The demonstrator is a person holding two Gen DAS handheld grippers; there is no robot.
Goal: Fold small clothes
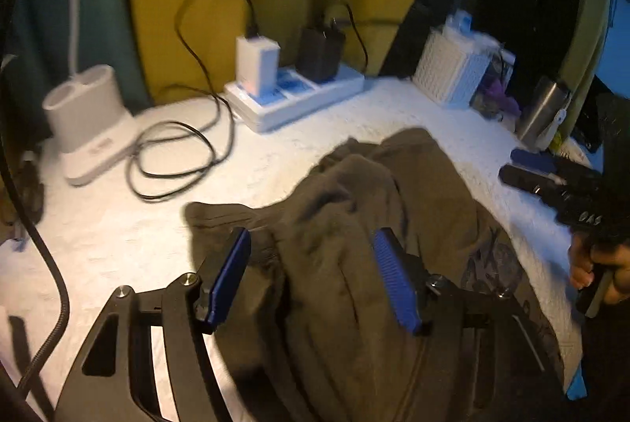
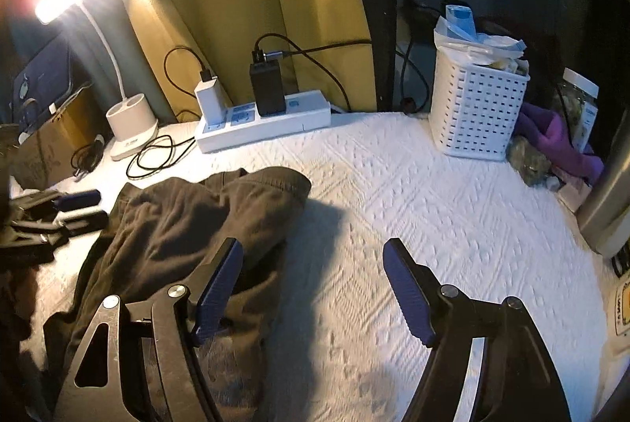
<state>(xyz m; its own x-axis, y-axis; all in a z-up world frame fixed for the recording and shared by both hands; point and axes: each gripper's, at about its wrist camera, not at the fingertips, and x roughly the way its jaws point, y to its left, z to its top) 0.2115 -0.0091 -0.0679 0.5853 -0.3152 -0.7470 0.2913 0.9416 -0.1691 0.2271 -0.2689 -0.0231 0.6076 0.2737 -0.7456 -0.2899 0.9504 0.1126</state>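
The left gripper (image 1: 311, 276) stood apart above the rumpled olive garment (image 1: 354, 209); the right gripper (image 2: 315, 288), also apart, held nothing. Flattening before creasing appeared advisable.

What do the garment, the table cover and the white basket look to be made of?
Garment: soft, matte olive-brown knit, probably cotton jersey; it lies in limp folds.
Table cover: white textile, likely quilted or embossed; raised geometric pattern, no sheen.
Basket: rigid white plastic, slightly glossy; straight walls with an even grid of moulded slots.
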